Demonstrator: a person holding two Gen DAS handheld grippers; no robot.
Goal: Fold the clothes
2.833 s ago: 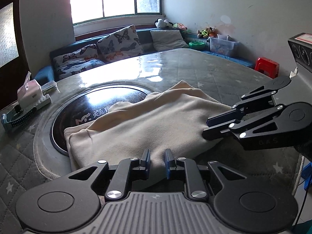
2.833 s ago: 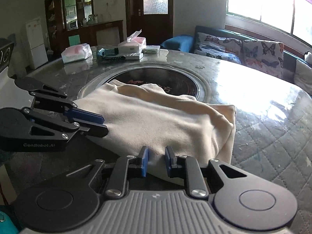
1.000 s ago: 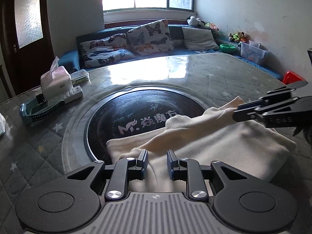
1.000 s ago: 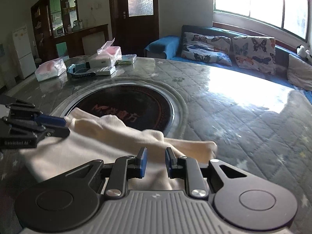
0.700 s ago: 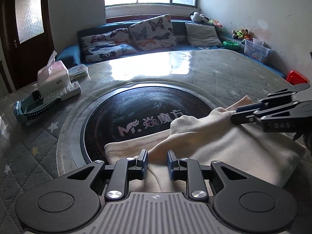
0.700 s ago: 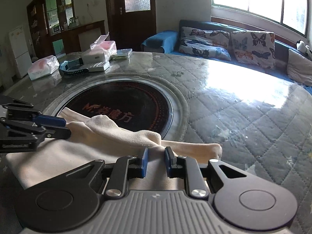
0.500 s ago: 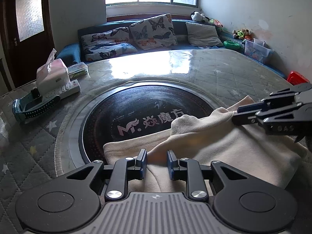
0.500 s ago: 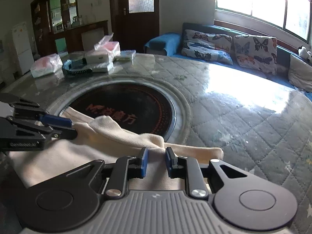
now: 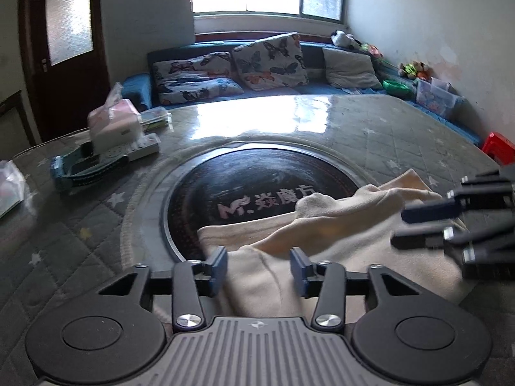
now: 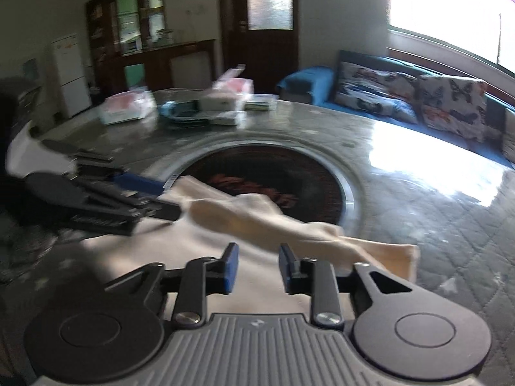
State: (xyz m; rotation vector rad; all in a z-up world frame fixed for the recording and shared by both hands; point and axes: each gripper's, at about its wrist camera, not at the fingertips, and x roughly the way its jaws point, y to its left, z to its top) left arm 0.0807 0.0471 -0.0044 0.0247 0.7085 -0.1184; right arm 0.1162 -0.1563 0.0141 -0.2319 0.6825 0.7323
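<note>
A cream garment point(image 9: 338, 238) lies folded and rumpled on the near edge of the round table, partly over the black centre disc point(image 9: 257, 193). My left gripper point(image 9: 258, 267) is open just above the garment's near left part, holding nothing. My right gripper point(image 10: 256, 265) is open over the garment point(image 10: 273, 225) and holds nothing. Each gripper shows in the other's view: the right gripper at the right edge point(image 9: 428, 225), the left gripper at the left point(image 10: 141, 199).
A tissue box point(image 9: 112, 125), a remote and a blue strap point(image 9: 83, 167) lie at the table's far left. A plastic packet point(image 10: 125, 106) lies beside them. A blue couch with butterfly cushions point(image 9: 267, 61) runs behind the table. A red stool point(image 9: 499, 148) stands at the right.
Both grippers have opened and let go of the garment, which now rests on the table. Both have pulled back a little; the views are motion-blurred.
</note>
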